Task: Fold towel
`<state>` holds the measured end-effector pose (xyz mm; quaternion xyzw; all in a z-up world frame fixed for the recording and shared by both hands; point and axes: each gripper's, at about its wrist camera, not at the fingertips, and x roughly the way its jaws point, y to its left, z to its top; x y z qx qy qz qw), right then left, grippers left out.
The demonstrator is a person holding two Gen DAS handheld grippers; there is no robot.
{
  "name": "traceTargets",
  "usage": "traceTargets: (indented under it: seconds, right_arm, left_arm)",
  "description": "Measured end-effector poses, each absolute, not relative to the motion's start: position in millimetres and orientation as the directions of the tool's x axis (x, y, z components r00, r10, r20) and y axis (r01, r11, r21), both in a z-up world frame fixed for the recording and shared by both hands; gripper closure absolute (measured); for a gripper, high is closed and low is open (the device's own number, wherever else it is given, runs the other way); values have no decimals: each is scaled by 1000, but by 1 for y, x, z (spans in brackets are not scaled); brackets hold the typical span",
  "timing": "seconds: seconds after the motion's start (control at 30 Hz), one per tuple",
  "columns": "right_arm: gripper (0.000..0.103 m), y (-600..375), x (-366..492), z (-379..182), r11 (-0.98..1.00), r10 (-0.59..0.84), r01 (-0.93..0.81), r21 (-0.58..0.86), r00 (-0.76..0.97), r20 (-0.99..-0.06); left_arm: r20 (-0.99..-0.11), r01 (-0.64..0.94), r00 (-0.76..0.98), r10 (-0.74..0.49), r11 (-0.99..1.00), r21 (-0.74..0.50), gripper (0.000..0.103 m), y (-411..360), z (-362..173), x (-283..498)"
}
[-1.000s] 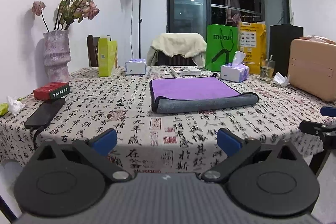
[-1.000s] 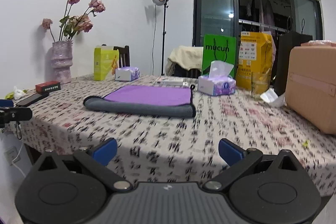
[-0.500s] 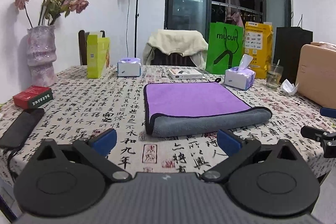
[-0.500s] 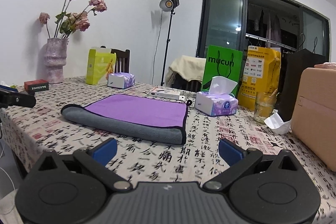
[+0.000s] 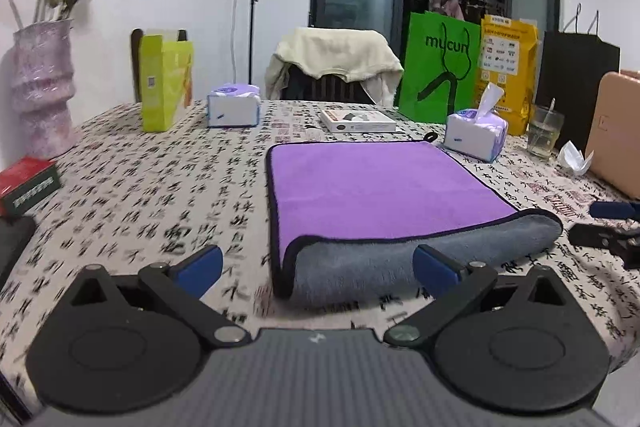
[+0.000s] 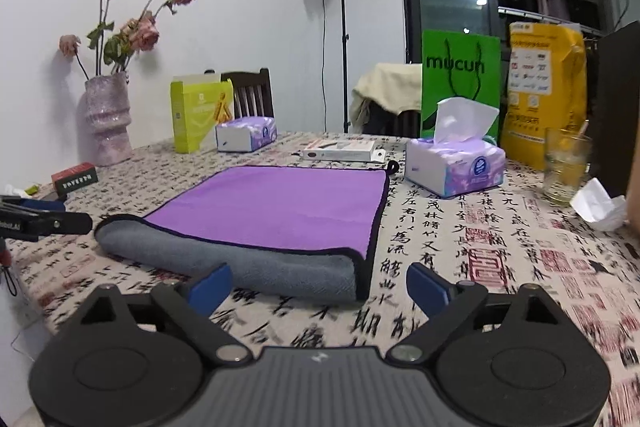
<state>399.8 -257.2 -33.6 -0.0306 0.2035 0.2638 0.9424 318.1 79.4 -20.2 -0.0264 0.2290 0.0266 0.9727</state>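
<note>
A purple towel with a grey underside lies folded once on the patterned tablecloth, its grey fold toward me. It also shows in the right wrist view. My left gripper is open and empty just before the fold's near left corner. My right gripper is open and empty just before the fold's near right corner. Each gripper shows at the edge of the other's view: the right one and the left one.
Behind the towel stand two tissue packs, a flat white box, a yellow-green carton and a green bag. A vase and red box are left; a glass and tan case are right.
Both grippers have moved forward over the table toward the towel's folded near edge, which now sits close in front of the fingertips. Both stay open.
</note>
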Motion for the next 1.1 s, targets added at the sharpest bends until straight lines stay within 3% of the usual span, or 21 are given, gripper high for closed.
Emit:
traceTargets:
  seconds: [0.1, 0.2, 0.27, 0.3, 0.4, 0.5, 0.8, 0.87, 0.97, 1.1]
  right_arm:
    - [18, -255, 426, -36, 855, 490, -515, 68, 757, -433]
    - [23, -254, 447, -41, 850, 504, -514, 115, 731, -460]
    - [31, -254, 459, -44, 843, 517, -519, 138, 714, -473]
    - [39, -254, 465, -45, 840, 522, -522, 148, 702, -485]
    - [70, -254, 480, -49, 813, 563, -540, 218, 634, -531]
    - [82, -251, 481, -47, 804, 565, -562, 194, 619, -546]
    - [85, -247, 482, -36, 761, 581, -632, 144, 566, -584]
    - [85, -244, 484, -37, 751, 583, -646, 139, 550, -598]
    - [98, -240, 485, -36, 739, 584, -663, 123, 538, -608]
    - [99, -237, 487, -27, 736, 587, -669, 98, 560, -585]
  left_arm:
    - [-465, -85, 883, 63, 996, -27, 2, 80, -24, 336]
    - [-507, -75, 861, 49, 997, -32, 23, 83, -30, 353]
    - [-534, -66, 845, 28, 996, -52, 42, 86, -33, 362]
    - [-546, -64, 838, 22, 996, -58, 47, 88, -34, 366]
    - [-581, -57, 814, 5, 996, -71, 74, 93, -37, 372]
    - [-588, -36, 809, -14, 997, -75, 85, 96, -35, 371]
    - [-620, 56, 781, -74, 997, -48, 85, 94, -35, 372]
    - [-613, 63, 786, -80, 997, -50, 97, 95, -33, 371]
    - [-588, 69, 806, -73, 997, -30, 97, 92, -28, 368]
    - [-552, 73, 831, -69, 997, -15, 98, 95, -14, 374]
